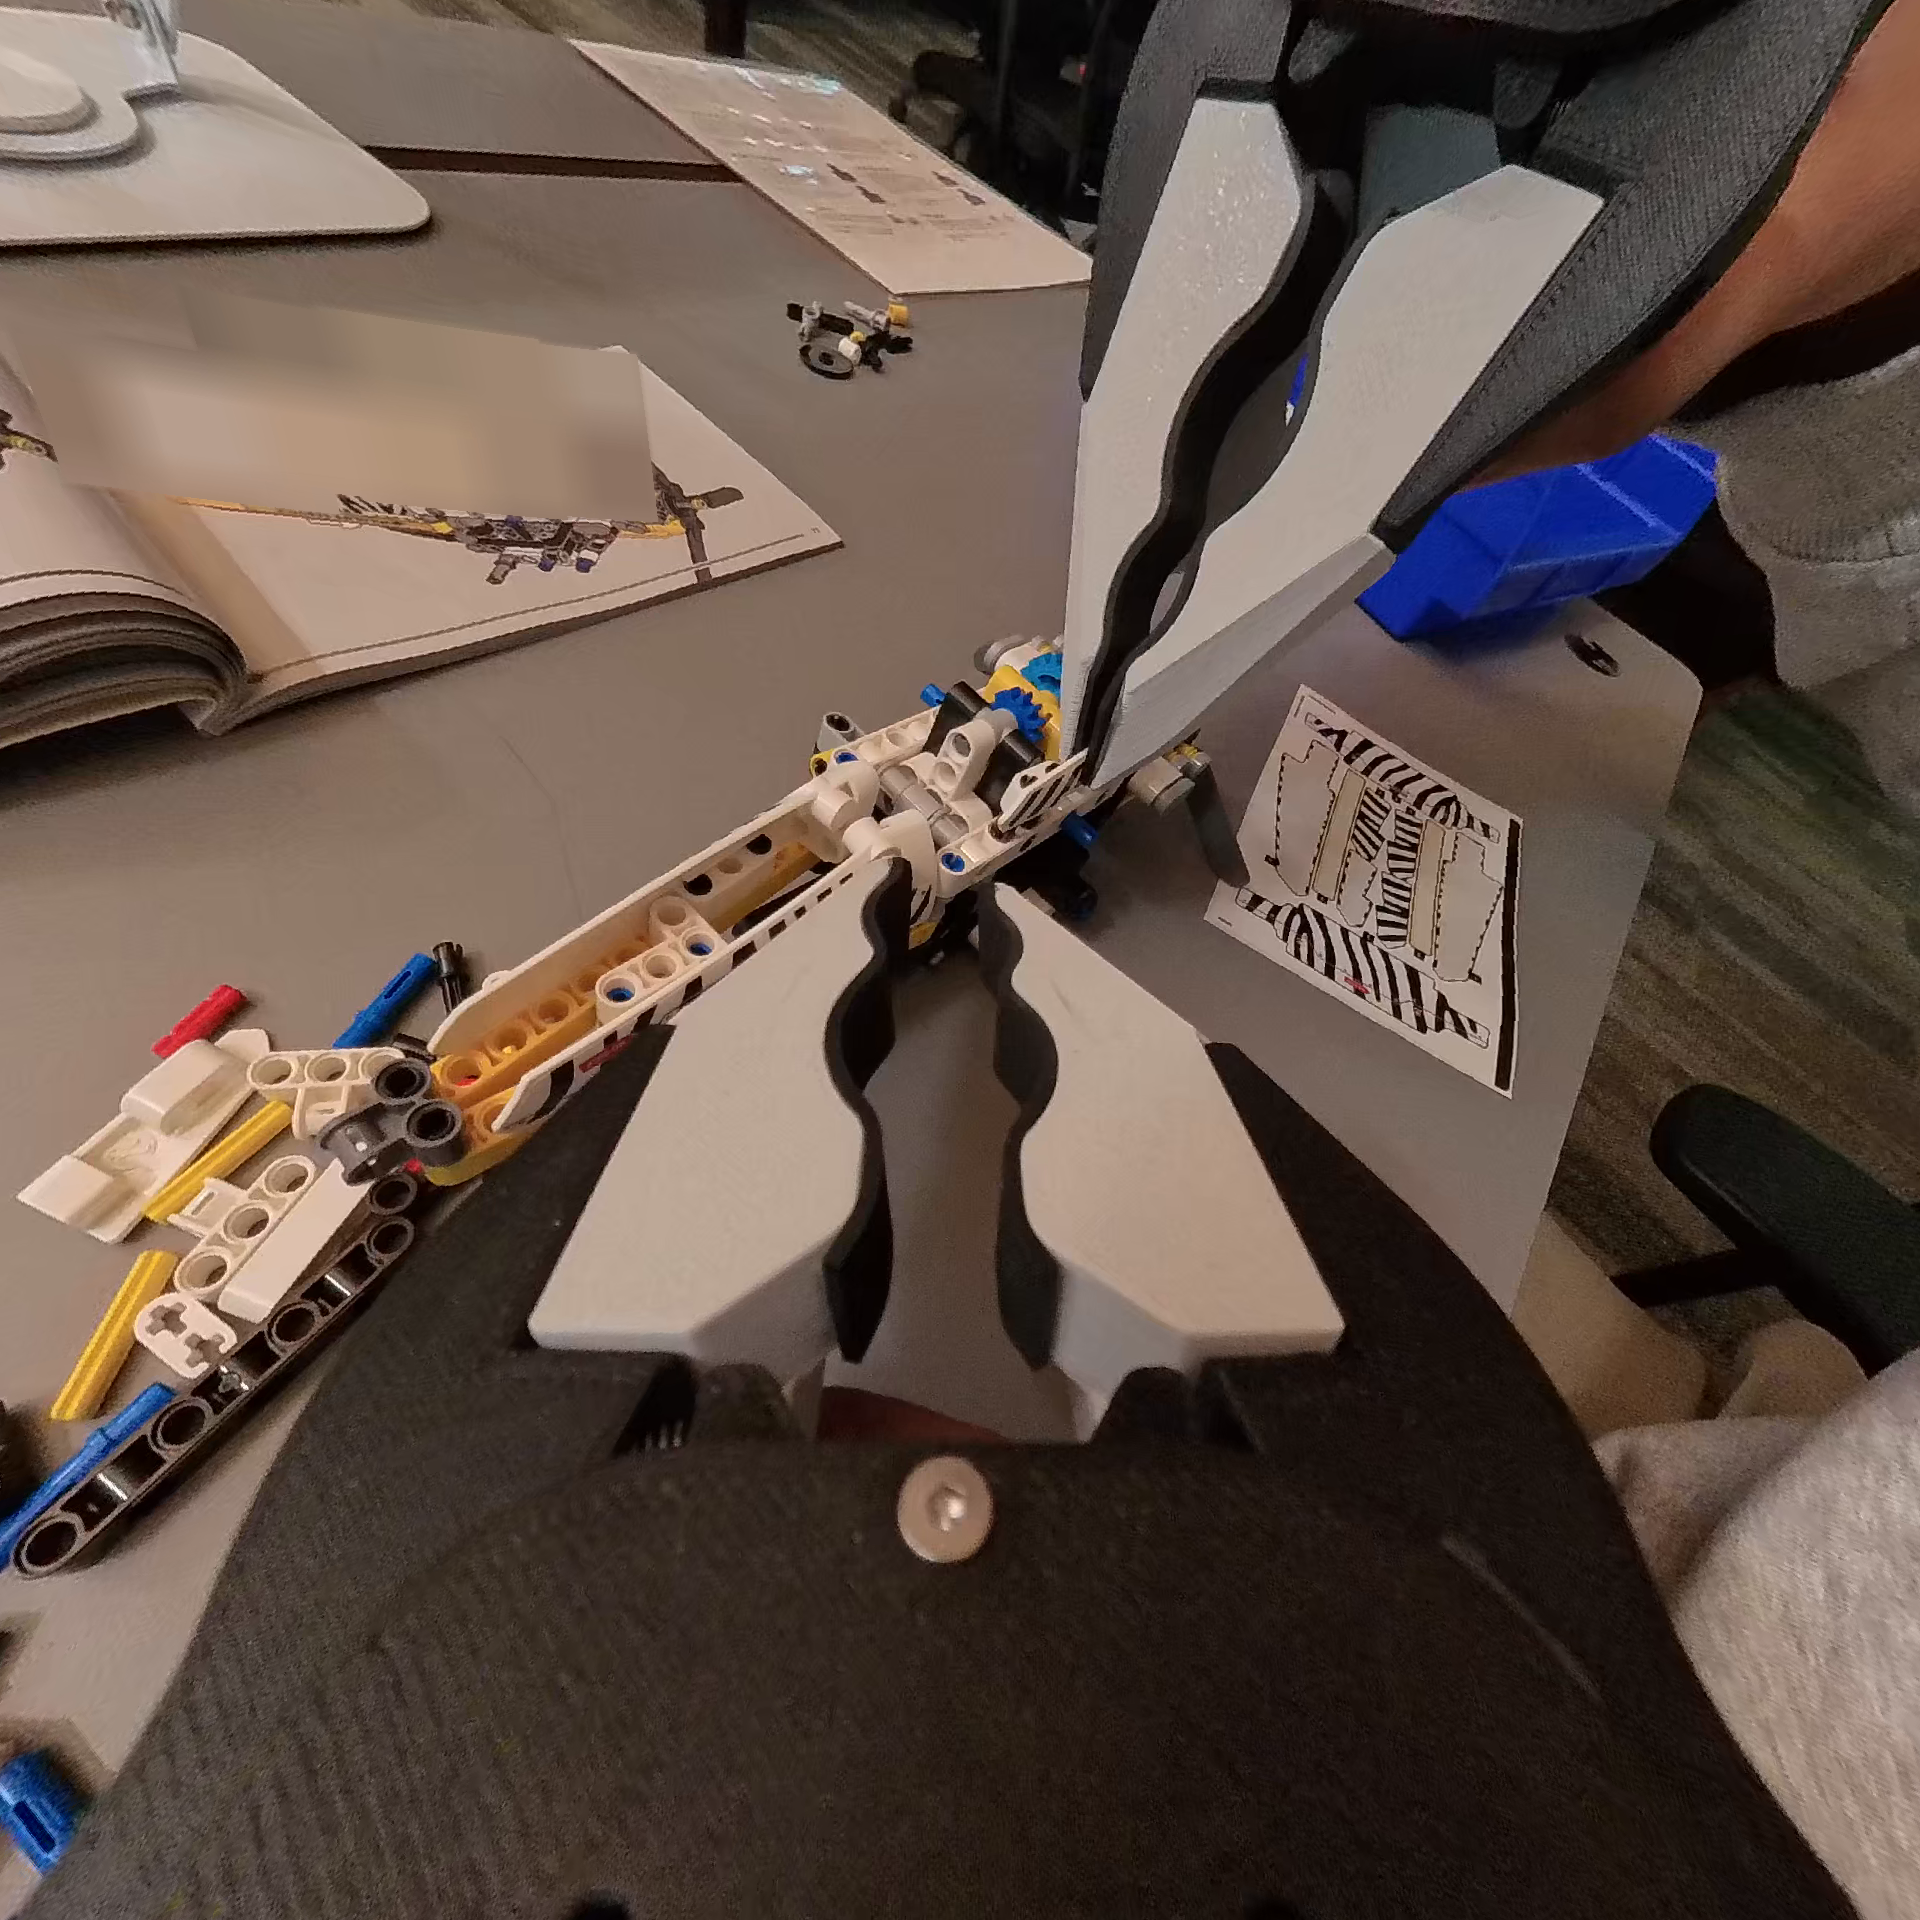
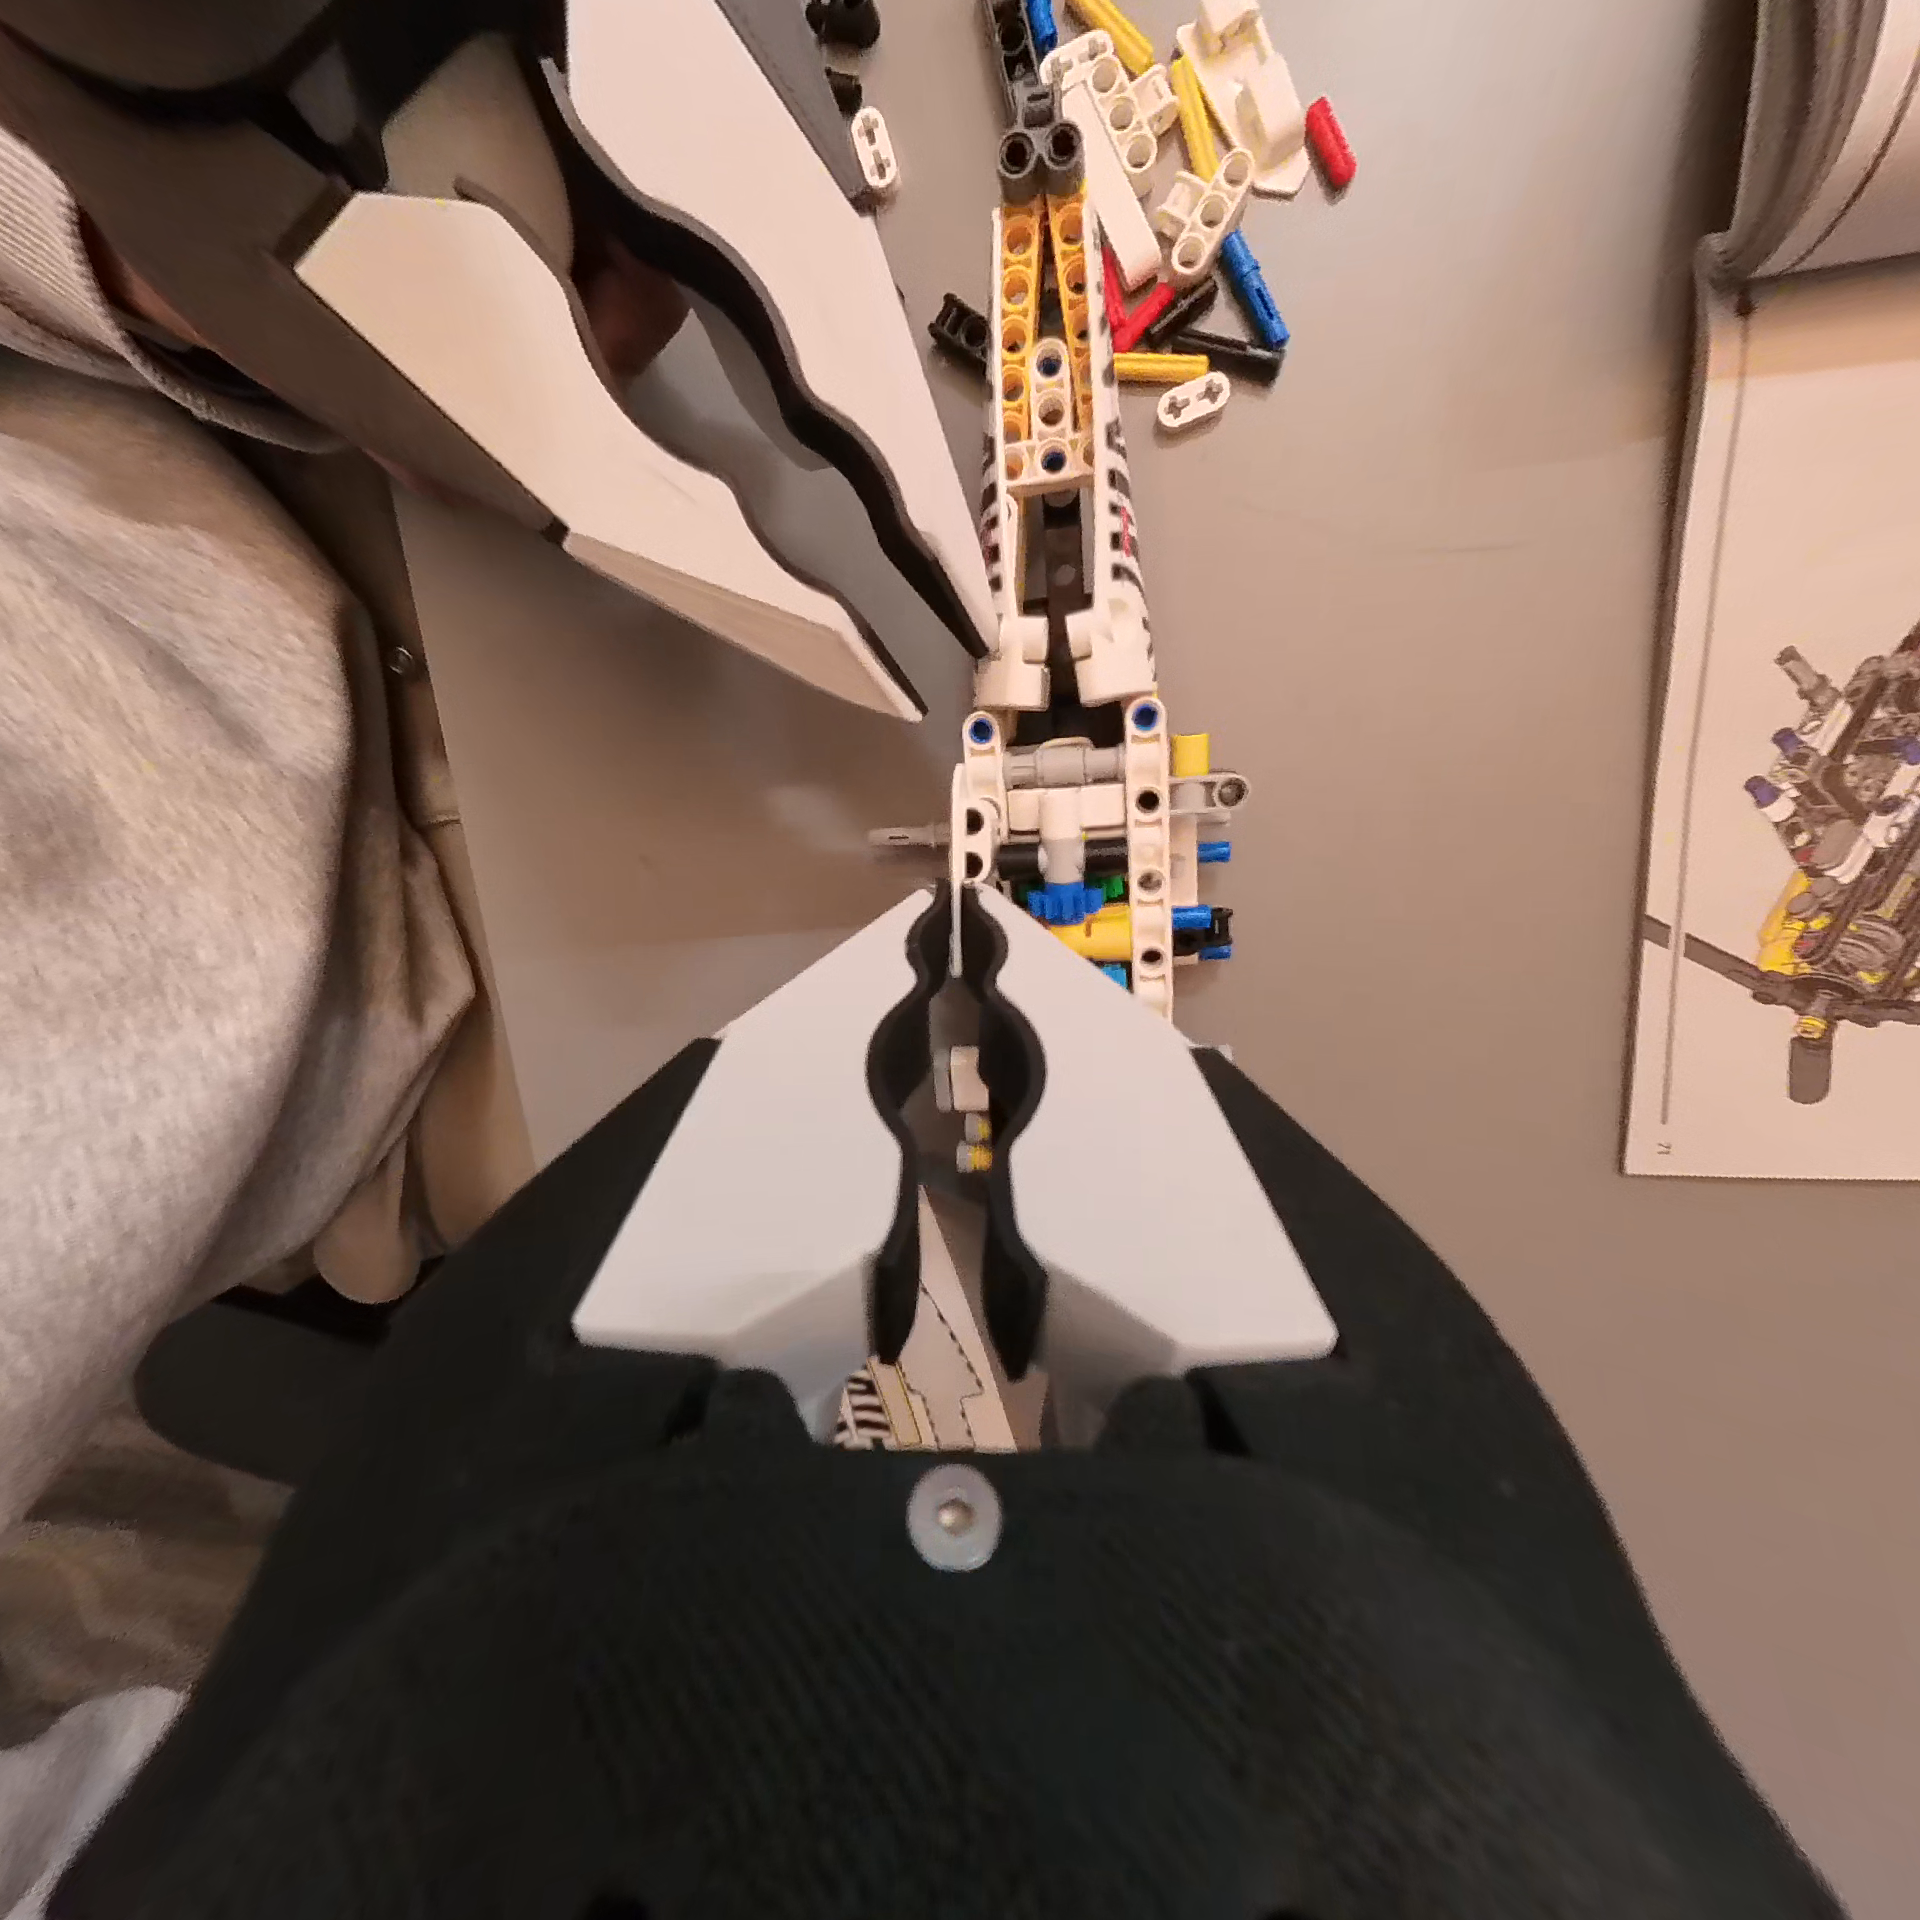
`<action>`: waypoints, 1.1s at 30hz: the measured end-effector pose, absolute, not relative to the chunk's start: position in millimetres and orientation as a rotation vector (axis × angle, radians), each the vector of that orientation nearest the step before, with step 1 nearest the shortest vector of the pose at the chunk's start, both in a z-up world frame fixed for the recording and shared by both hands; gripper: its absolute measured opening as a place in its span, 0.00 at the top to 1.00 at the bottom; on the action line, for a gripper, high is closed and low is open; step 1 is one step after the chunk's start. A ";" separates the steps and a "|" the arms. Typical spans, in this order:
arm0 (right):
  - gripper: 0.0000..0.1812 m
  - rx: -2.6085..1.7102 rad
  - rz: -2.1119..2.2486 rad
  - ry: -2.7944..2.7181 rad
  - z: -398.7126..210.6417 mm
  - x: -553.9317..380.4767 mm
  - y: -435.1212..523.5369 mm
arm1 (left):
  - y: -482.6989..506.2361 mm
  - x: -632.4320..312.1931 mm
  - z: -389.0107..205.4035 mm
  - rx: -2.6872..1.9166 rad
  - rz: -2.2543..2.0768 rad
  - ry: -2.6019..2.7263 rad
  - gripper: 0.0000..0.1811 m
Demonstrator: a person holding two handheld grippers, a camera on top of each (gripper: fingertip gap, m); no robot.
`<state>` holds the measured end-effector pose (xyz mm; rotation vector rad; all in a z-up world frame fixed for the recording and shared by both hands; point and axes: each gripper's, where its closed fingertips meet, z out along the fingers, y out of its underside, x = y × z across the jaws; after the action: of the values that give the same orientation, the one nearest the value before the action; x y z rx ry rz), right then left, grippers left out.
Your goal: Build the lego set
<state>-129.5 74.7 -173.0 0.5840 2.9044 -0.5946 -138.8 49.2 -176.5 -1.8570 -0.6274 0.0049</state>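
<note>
Right hand-held gripper [image 2: 961, 904] is pinching a thin zebra-striped sticker [image 1: 1042, 792] against the knobbly white-and-yellow model [image 1: 665, 935]; left hand-held gripper [image 1: 940, 883] is gaping beside it on the smooth grey bench [image 1: 644, 748]

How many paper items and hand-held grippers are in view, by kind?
Left hand-held gripper, right hand-held gripper: 2
Open booklet: 1
Far leaflet: 1
Sticker sheet: 1
Striped sticker, pinched by the right one: 1
Total: 6

We see the left grey-fingered, black-bodied hand-held gripper [image 1: 940, 883] with jaws parted. The right hand-held gripper [image 2: 956, 899], same build, has its jaws pinched nearly together, tips pressing a thin white sticker [image 2: 954, 925].
</note>
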 end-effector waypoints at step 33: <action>1.00 0.574 -0.533 2.927 -173.4 -128.3 74.9 | 49.4 -138.8 -176.9 -1.855 -0.012 -0.629 0.94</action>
<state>-128.3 74.9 -173.4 0.5738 2.9274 -0.5331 -138.8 49.4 -176.9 -1.8554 -0.6291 -0.0117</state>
